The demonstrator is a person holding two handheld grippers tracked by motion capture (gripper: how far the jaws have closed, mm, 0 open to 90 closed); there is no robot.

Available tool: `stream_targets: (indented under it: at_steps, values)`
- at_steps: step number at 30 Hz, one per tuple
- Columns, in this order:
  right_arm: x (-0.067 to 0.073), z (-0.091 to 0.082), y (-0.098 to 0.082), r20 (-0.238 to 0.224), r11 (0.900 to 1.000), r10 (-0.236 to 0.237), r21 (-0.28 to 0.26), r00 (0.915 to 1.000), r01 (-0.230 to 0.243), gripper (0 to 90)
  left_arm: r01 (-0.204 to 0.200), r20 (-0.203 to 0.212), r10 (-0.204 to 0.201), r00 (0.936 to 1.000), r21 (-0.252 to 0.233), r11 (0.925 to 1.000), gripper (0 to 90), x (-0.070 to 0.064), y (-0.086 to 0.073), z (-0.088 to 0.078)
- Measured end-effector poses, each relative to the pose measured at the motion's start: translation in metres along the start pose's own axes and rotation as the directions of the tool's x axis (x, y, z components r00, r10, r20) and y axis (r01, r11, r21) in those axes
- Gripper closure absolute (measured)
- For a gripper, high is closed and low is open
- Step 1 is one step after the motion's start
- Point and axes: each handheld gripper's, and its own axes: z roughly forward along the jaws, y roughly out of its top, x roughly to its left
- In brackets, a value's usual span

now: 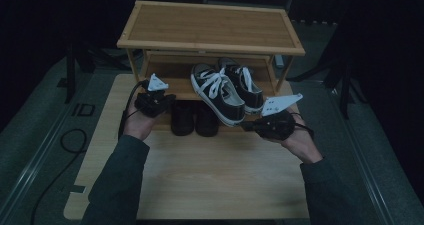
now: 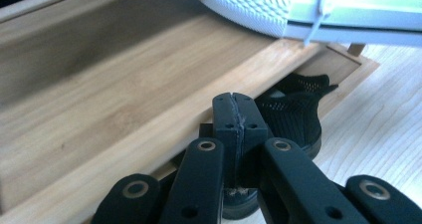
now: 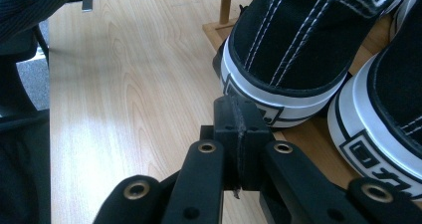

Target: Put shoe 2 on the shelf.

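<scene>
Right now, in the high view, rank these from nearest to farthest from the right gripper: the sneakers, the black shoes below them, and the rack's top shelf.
1. Sneakers, on the middle shelf, heels just left of the right gripper.
2. Black shoes, on the bottom shelf, farther left.
3. Top shelf, highest on the rack, at the back.

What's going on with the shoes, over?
Left tool shut, empty, by black shoes under shelf. Right tool shut, empty, at sneakers' heels. Sneakers sit on middle shelf. Nothing blocking.
</scene>
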Motion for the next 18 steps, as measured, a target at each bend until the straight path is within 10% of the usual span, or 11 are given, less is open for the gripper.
stream_targets:
  at_steps: [18]
  values:
    - [-0.001,0.003,0.0,0.0,1.0,0.006,-0.01,1.0,-0.006,89.8,0.041,-0.031,-0.04,0.9987,0.008,0.9991,89.8,0.019,0.014,0.017]
